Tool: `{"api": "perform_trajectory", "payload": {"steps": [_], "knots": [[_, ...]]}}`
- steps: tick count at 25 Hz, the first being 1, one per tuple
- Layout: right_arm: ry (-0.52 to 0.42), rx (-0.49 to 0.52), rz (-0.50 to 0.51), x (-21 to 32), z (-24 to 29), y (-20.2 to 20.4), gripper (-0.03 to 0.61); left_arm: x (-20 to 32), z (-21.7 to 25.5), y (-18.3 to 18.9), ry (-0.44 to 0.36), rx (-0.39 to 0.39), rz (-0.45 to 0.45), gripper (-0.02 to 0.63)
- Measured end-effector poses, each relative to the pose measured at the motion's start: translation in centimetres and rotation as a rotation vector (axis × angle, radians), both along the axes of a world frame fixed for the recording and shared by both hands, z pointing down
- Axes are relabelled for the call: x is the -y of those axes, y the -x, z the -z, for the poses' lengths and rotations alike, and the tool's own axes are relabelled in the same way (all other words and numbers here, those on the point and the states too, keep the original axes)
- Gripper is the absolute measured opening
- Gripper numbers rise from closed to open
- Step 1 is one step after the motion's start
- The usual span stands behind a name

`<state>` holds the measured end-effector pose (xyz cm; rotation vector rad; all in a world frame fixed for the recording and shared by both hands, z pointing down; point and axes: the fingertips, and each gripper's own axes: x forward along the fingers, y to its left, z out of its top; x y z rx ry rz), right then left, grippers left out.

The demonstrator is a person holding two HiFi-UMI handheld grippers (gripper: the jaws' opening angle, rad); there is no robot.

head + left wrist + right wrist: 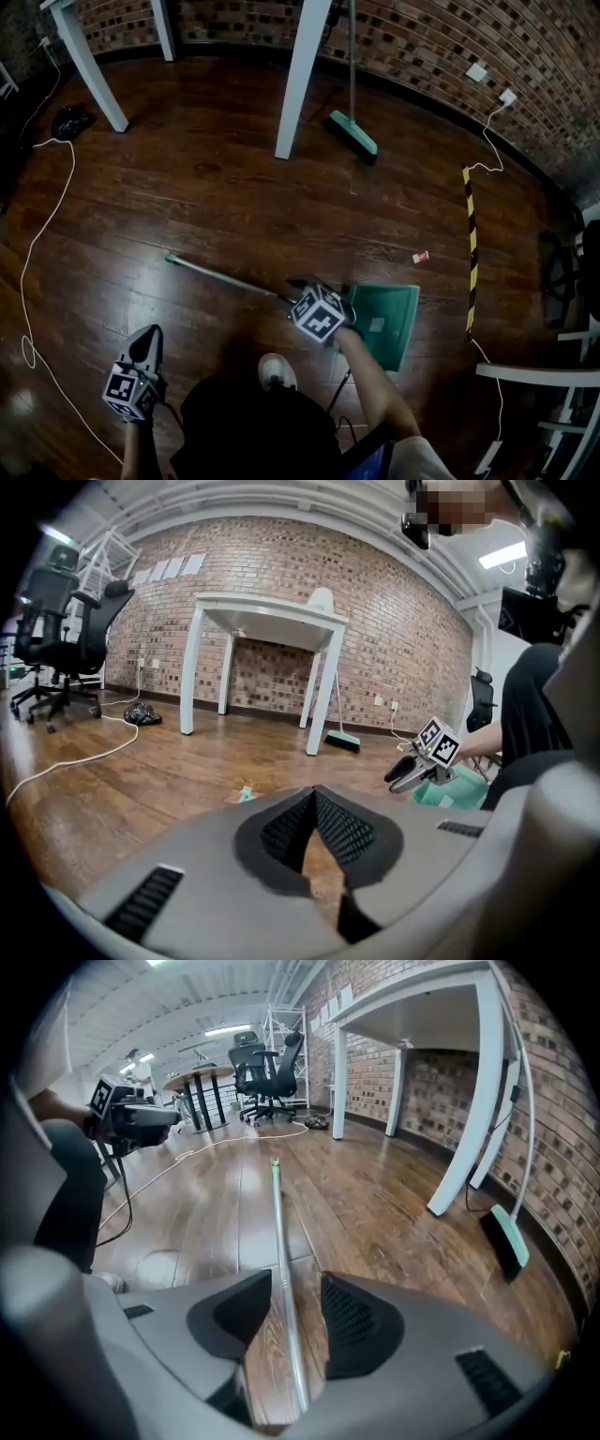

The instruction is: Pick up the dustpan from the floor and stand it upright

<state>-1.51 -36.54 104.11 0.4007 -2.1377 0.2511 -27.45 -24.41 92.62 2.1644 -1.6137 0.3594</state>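
One dustpan, green, lying flat on the floor in front of the person. Its one long metal handle runs along the planks to the left. One right gripper sits over the handle by the pan, jaws wide, handle between them, pads not pressing. One left gripper is well apart at lower left, jaws closed to a tip, nothing in them. One broom leans at the wall. Three white table legs. One white cable, one black bag, one striped strip, one red scrap, two sockets. Two office chairs. Dark glossy wood floor, brick wall.
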Motion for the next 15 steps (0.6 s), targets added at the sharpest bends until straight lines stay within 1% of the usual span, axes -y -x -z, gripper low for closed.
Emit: {"api": "perform_trajectory", "payload": {"steps": [4, 7, 10, 15], "knots": [[0.029, -0.015, 0.016, -0.2, -3.5, 1.4, 0.176, 0.1, -2.3, 0.5, 0.008, 0.008, -0.018, 0.006], [0.049, -0.049, 0.054, -0.4, -5.9, 2.4, 0.176, 0.7, -2.0, 0.4, -0.031, 0.023, -0.041, 0.006], [0.054, -0.079, 0.093, -0.4, -7.8, 3.4, 0.176, 1.7, -0.9, 0.1, -0.069, 0.028, -0.045, 0.006], [0.102, -0.127, 0.128, -0.9, -10.5, 5.4, 0.176, 2.9, 0.9, -0.6, -0.145, 0.055, -0.083, 0.006]]}}
